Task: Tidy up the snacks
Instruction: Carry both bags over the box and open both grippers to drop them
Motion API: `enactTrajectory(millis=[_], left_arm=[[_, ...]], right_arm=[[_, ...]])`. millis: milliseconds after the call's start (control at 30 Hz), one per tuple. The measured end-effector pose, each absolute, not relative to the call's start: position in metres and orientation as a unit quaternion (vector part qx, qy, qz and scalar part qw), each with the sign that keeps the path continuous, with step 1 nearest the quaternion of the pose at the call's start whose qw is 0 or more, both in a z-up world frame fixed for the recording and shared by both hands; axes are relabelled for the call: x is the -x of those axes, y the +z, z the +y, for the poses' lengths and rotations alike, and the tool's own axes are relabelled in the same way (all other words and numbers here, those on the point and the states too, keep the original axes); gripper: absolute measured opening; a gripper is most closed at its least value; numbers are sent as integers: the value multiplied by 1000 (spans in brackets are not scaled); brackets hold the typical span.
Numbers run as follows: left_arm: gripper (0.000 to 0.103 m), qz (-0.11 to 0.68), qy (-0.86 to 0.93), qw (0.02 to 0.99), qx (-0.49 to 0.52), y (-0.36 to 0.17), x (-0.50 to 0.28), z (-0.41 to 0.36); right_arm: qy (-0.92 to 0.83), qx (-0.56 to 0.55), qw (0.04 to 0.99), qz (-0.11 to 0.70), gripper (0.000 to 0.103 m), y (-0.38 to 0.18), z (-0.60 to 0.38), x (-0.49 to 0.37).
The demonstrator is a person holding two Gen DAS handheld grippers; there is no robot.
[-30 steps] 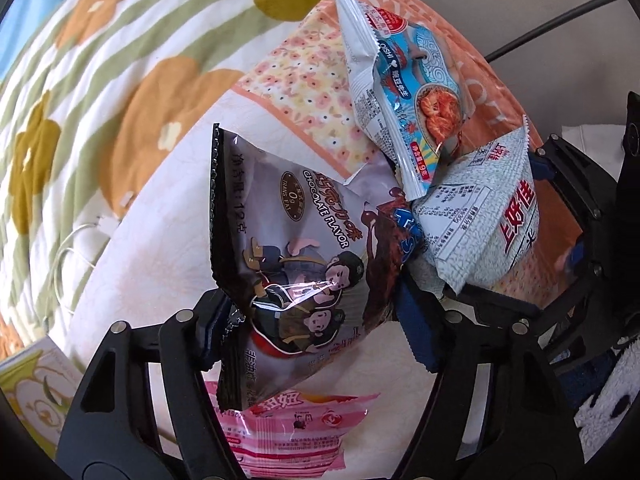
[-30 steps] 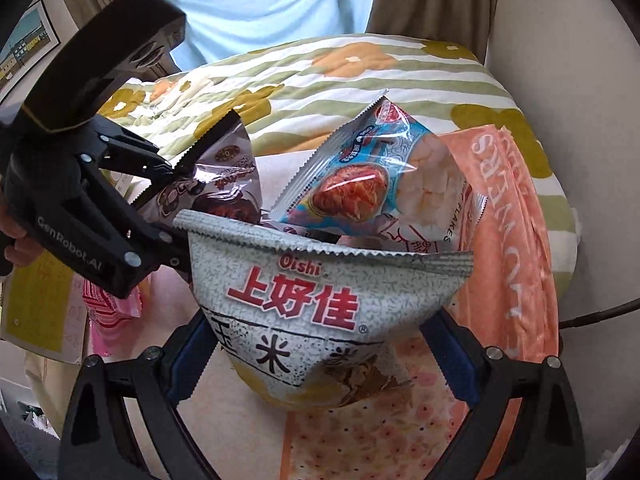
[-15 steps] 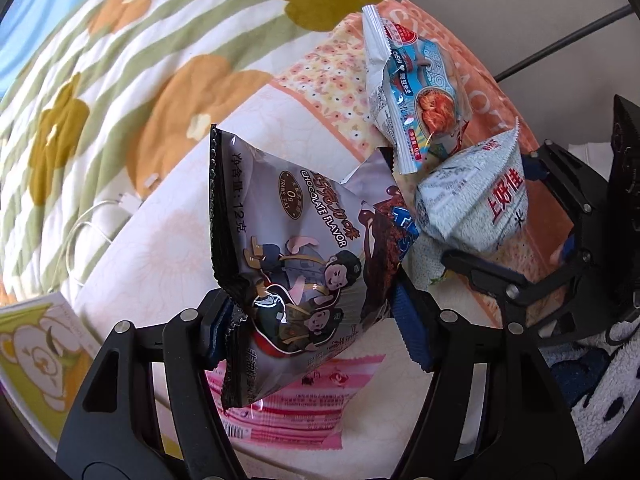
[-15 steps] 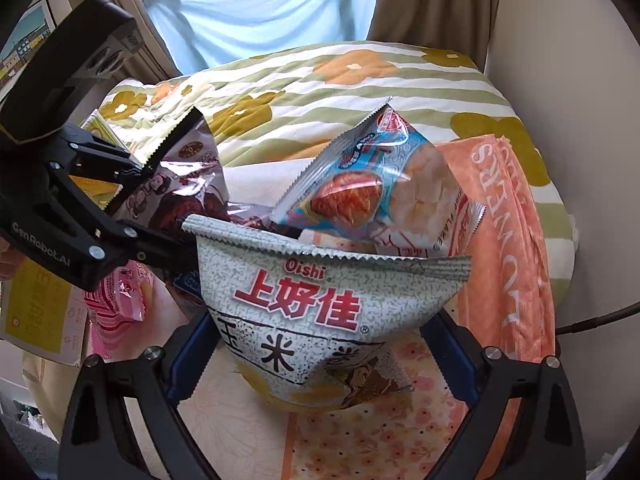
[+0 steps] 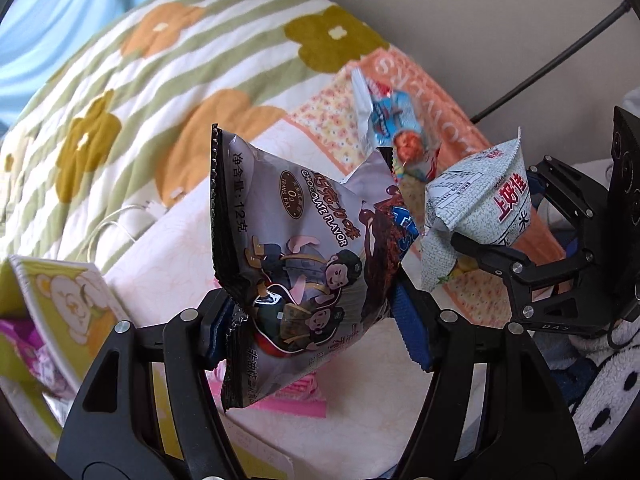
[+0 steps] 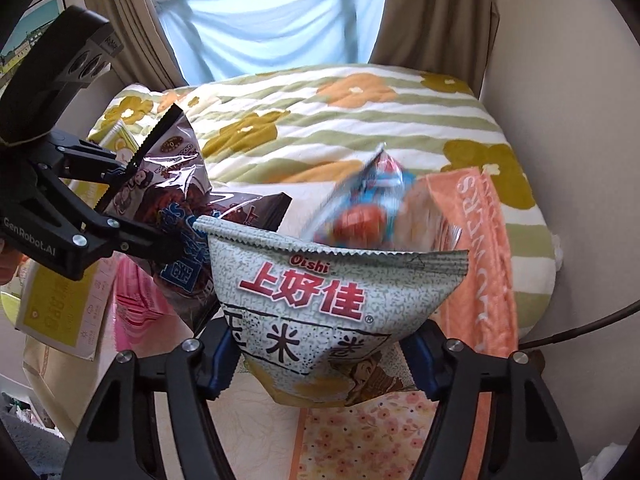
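Flowered bed [image 6: 360, 120] carries the snacks. Left gripper [image 5: 316, 320] pinches a chocolate bag [image 5: 296, 240]; right gripper [image 6: 320, 356], just closing, pinches a corn bag [image 6: 320, 300]. Blue packet [image 6: 368, 208] and pink packet [image 5: 296, 400] remain unsorted.

chocolate snack bag [image 5: 304, 248]: upright, aloft | grey-green corn snack bag [image 6: 340, 304]: aloft | blue packet [image 5: 396, 136]: blurred behind

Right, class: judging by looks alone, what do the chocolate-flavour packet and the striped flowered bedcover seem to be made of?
Chocolate-flavour packet: apparently thin plastic film, glossy; light glints off its creases and its end seal is serrated. Possibly foil-lined, which cannot be told.

Bedcover: seemingly soft woven or quilted fabric, matt; it lies in gentle ridges with no shine. The fibre cannot be told.
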State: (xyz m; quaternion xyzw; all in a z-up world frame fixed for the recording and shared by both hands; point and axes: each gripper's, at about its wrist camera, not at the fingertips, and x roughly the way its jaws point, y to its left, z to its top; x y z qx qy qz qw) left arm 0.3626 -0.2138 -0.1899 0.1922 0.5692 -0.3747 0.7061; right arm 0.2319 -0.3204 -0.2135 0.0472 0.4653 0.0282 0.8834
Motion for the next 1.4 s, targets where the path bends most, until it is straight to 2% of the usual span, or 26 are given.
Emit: enactTrajectory(millis=[400, 733, 1033, 1267, 1367, 1400], left_arm=[[65, 510, -327, 787, -114, -98, -349, -109], [65, 490, -240, 836, -58, -59, -357, 23], [65, 498, -207, 842, -20, -62, -387, 116], [65, 530, -231, 816, -8, -98, -422, 151], [71, 537, -236, 810, -10, -115, -437, 156], [82, 541, -231, 809, -11, -121, -441, 157]], right_arm=[[55, -15, 912, 406, 65, -132, -274, -223], [130, 3, 924, 361, 65, -81, -178, -245], [176, 10, 914, 366, 65, -68, -94, -286], [169, 13, 910, 380, 65, -74, -49, -308], [158, 9, 907, 389, 65, -81, -37, -317], [155, 7, 906, 394, 65, -84, -33, -320]])
